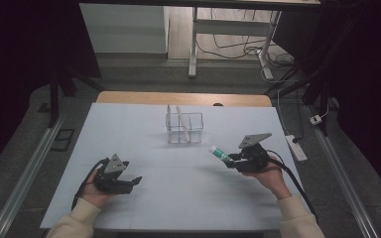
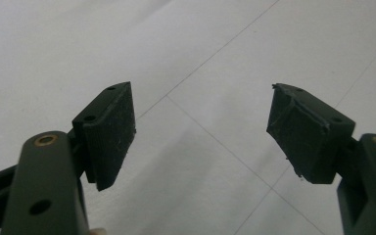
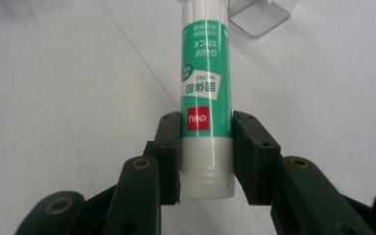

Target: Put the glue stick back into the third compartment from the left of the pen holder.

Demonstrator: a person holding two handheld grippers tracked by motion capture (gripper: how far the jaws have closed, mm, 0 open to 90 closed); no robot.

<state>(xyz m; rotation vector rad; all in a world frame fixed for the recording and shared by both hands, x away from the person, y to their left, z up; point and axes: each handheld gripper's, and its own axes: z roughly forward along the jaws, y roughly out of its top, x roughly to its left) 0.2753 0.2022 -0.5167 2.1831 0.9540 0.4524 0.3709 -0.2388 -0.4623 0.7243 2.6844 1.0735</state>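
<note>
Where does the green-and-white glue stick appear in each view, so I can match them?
High view: green-and-white glue stick right of centre, clamped in the right tool.
Right gripper view: centre, between the jaws, pointing up-frame.
Left gripper view: not in it.
Shared landmark: clear plastic organiser box, whose corner sits top right.

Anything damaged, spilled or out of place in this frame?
One thing: in the left gripper view, the rubber pad on the open left gripper looks frayed and ragged along its edges. Nothing is spilled. The right gripper grips the glue stick squarely, and the clear organizer stands upright.
</note>
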